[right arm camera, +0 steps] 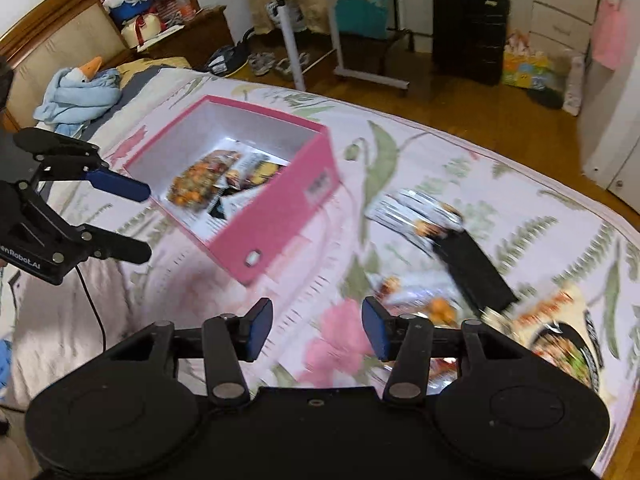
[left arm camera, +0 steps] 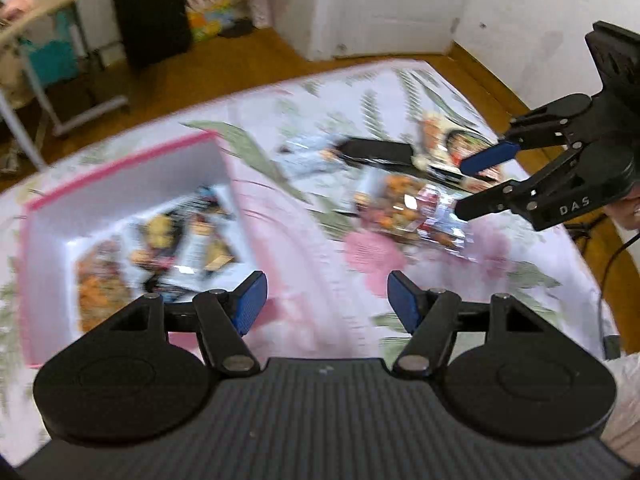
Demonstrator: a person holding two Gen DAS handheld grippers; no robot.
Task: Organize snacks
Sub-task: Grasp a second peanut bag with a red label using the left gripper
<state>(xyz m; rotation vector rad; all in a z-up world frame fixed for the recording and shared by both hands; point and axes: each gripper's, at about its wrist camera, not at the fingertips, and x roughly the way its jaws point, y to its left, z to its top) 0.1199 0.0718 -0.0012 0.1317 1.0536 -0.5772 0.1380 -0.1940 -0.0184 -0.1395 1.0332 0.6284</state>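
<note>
Both my hand-held grippers, left (left arm camera: 327,300) and right (right arm camera: 317,330), hover released over the bed (right arm camera: 520,184), the pink box (right arm camera: 276,204) holding snacks left of loose packets (right arm camera: 424,212), whose long axes I cannot tell.

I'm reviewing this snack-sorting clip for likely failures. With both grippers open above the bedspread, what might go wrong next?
1. The loose snack packets lie overlapped beside a black packet, so the open right gripper may pinch two at once or slip off the crinkly film.
2. The pink box sits on a soft bedspread; a bump from the open left gripper beside it could tilt or shift it.
3. The frames are motion-blurred, so fast moves may miss.
</note>
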